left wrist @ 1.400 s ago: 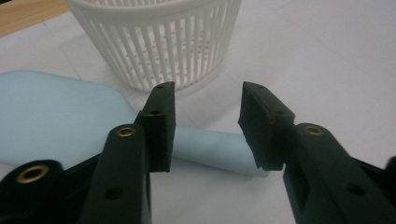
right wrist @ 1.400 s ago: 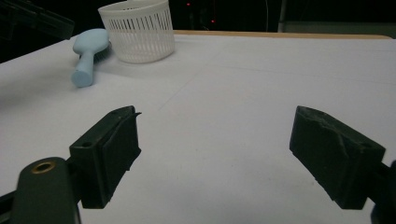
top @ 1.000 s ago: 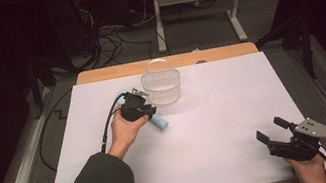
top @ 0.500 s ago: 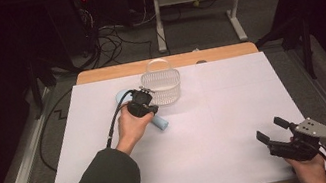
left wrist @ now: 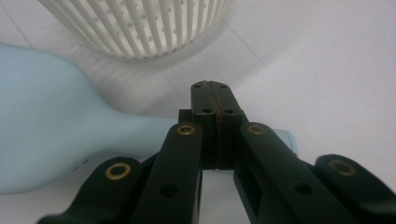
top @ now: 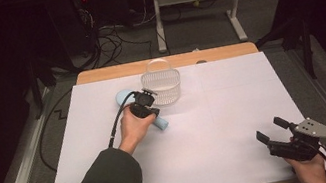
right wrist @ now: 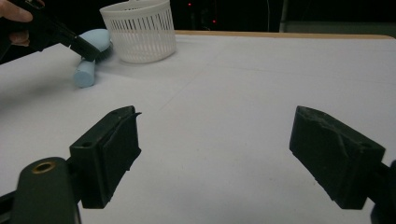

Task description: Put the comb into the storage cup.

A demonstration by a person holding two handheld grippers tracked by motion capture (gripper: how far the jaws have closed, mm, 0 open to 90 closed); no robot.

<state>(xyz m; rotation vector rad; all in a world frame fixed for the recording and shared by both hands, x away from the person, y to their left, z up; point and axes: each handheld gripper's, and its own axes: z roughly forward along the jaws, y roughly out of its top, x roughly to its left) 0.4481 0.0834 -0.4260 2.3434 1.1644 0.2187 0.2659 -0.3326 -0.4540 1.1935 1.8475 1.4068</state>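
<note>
Blue bottle [top: 157,121] lay on the desk [top: 235,109] beside the basket [top: 162,87], neck toward the person. Left tongs [left wrist: 212,100] were shut empty just above the neck (nearer hand); right tongs [right wrist: 215,156] gaped, well apart.

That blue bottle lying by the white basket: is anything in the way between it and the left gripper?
Nothing visible. The left gripper sits right over the neck of the blue bottle with its jaws pressed together, nothing caught between them. The white basket stands just beyond, apart from the bottle, with bare table around it.
</note>
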